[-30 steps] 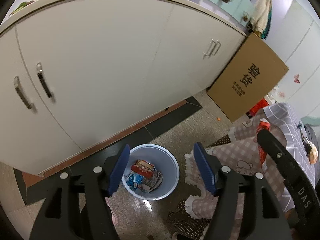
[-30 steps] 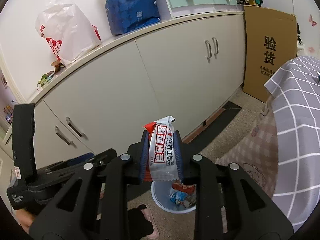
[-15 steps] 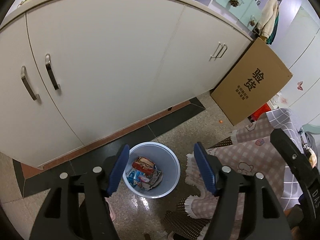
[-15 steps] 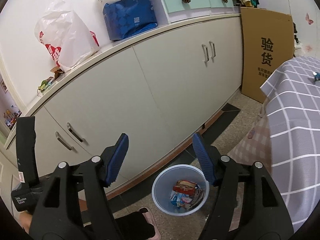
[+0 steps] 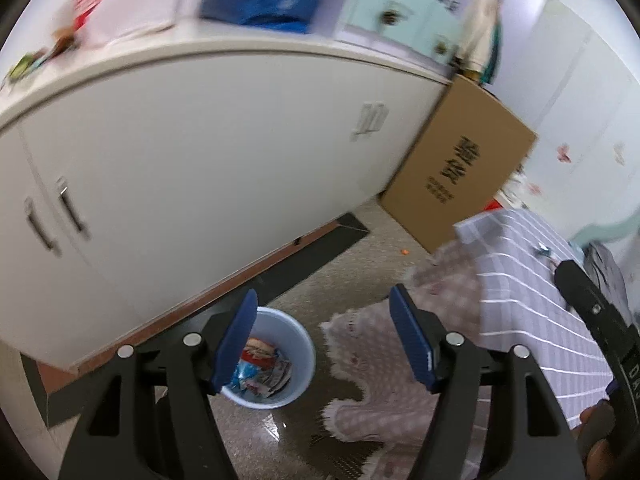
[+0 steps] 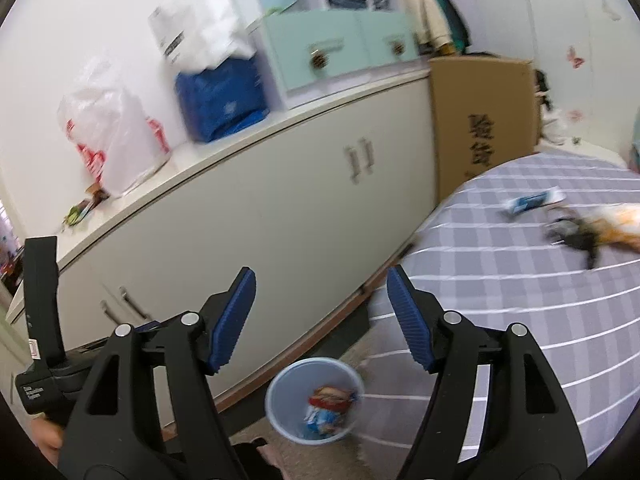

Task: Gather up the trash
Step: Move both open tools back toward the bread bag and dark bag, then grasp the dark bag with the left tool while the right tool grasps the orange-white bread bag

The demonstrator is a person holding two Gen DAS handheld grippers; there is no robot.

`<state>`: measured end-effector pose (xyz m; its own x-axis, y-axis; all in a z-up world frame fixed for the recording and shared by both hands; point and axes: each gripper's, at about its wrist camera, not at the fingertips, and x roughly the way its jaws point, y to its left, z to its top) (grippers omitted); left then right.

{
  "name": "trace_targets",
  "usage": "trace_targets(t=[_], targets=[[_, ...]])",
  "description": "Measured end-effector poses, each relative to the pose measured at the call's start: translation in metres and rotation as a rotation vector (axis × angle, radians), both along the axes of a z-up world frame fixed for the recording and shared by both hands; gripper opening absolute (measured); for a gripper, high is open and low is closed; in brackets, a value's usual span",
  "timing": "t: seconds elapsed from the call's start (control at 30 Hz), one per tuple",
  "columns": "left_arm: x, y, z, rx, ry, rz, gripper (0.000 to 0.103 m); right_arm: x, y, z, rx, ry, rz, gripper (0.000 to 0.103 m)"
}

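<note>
With both views motion-blurred, aim is the risk: a grab made in this blur could miss or snag cloth.

Left wrist: left tongs apart, nothing between the ribbed blue pads. Round pale-blue plastic bin on speckled floor holds crinkly foil wrappers; fringed pink mat just beside.

Right wrist: right tongs apart, empty, jaws just opened. Remaining trash: a flat blue-white wrapper on the soft checked bedspread.

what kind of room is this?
Likely a bedroom or lived-in room at home: a bed with a checked cover, a long run of white cabinets with bags on top, and a small bin of wrappers on the floor.
</note>
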<state>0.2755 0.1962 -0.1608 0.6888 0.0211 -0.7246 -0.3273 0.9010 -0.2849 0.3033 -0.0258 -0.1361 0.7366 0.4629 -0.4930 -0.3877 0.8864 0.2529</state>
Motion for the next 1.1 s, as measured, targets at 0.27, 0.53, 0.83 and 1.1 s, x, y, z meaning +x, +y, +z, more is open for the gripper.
trace_targets(t=[0.27,0.53,0.83,1.1], targets=[[0.036,-0.108,0.028,0.042,-0.029,-0.197,0.068,0.006,-0.115,0.021,-0.019,-0.052,-0.166,0.07],[0.081,-0.235,0.039,0.092,-0.041,-0.432,0.068,0.012,-0.239,0.012,-0.051,-0.041,-0.4,0.072],[0.125,-0.331,0.013,0.178,0.029,-0.567,0.063,0.026,-0.309,-0.015,-0.058,0.058,-0.45,0.074],[0.151,-0.349,-0.002,0.225,0.059,-0.588,0.015,0.045,-0.32,-0.025,-0.122,0.12,-0.38,0.081]])
